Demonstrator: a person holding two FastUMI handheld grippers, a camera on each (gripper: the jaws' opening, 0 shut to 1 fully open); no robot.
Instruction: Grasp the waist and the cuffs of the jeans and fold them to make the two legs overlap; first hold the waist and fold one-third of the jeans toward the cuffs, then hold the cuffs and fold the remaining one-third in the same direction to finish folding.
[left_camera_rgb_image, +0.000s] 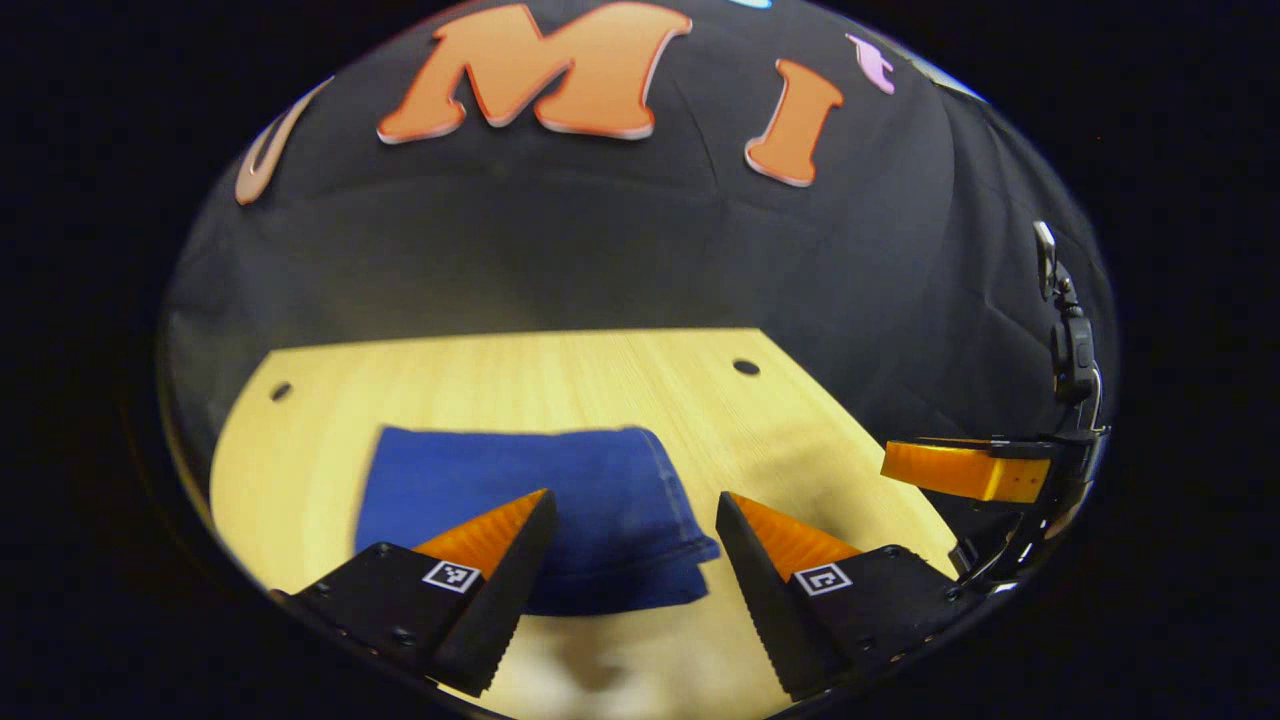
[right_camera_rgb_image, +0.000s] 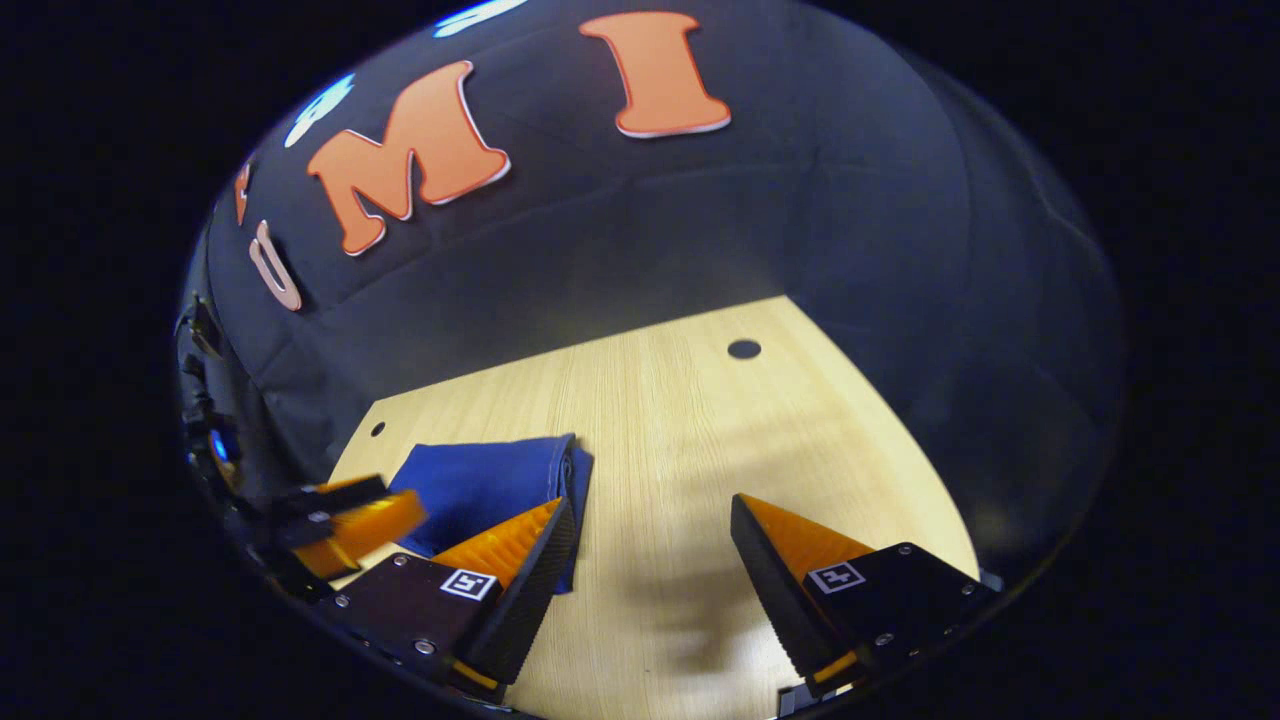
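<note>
Looking along your left tongs (left_camera_rgb_image: 632, 525), you have both fingers spread wide with nothing between them but air — they hang above the jeans (left_camera_rgb_image: 530, 515), which lie folded into a compact blue bundle on the tabletop (left_camera_rgb_image: 560, 375). The bundle sits just ahead of the left tongs and partly under their left finger, its folded edge reaching toward the gap between the fingers. Off to the right side of that view your right tongs (left_camera_rgb_image: 965, 470) float above the tabletop's edge, apart from the cloth.

From the right gripper view, your right tongs (right_camera_rgb_image: 650, 530) are also released, fingers well apart over bare wood (right_camera_rgb_image: 700, 420). The jeans (right_camera_rgb_image: 480, 485) lie ahead and to the left of them, just past the left finger — and the left tongs (right_camera_rgb_image: 350, 525) hover beside the bundle's near corner.
</note>
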